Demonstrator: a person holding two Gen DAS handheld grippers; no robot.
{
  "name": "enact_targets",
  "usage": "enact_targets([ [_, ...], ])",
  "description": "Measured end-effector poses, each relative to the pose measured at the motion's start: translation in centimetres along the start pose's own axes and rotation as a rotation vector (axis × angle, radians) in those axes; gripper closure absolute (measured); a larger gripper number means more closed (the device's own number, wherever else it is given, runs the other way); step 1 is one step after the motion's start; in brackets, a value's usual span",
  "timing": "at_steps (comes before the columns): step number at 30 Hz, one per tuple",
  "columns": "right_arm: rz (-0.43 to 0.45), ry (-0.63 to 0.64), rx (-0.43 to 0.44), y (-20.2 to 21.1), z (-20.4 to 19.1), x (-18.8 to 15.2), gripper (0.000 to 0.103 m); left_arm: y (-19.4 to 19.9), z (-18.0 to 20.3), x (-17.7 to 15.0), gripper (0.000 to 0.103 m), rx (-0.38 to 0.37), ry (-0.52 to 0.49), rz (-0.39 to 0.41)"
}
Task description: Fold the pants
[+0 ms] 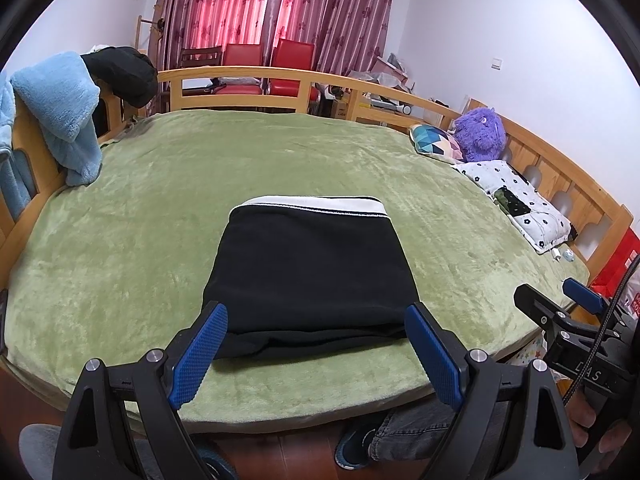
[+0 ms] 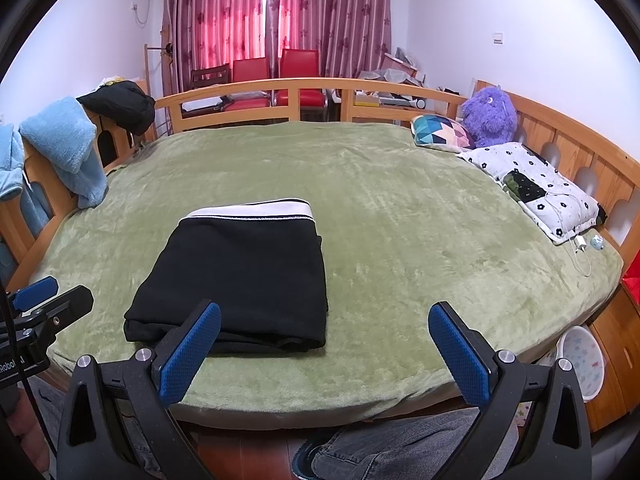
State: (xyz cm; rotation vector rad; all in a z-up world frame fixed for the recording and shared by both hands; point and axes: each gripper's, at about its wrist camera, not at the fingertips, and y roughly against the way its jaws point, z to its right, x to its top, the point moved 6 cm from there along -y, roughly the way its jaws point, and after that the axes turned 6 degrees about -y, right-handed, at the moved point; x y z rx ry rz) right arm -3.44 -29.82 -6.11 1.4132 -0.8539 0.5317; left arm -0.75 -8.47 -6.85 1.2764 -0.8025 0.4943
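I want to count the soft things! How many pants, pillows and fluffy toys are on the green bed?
Pants: 1
Pillows: 2
Fluffy toys: 1
Total: 4

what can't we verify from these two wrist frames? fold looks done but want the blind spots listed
- Pants, both views: underside and layer count hidden by the top layer; only the near stacked edges show.
- Small items beside the white dotted pillow, both views: too small to identify.
- Right gripper, left view: cut off by the frame edge; its own view shows open fingers.
- Person: only legs and a shoe show below the bed edge.
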Motion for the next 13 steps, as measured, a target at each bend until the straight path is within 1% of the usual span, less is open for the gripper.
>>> enact_targets([
  [8,0.004,0.013,0.001,0.0,-0.16,-0.11,0.001,-0.02,-0.05,-0.05,0.013,0.001,0.003,-0.002],
  [13,0.005,0.01,0.009,-0.14,-0.3,0.0,0.001,-0.42,-0.77,0.06,0.013,0.003,0.01,-0.002],
])
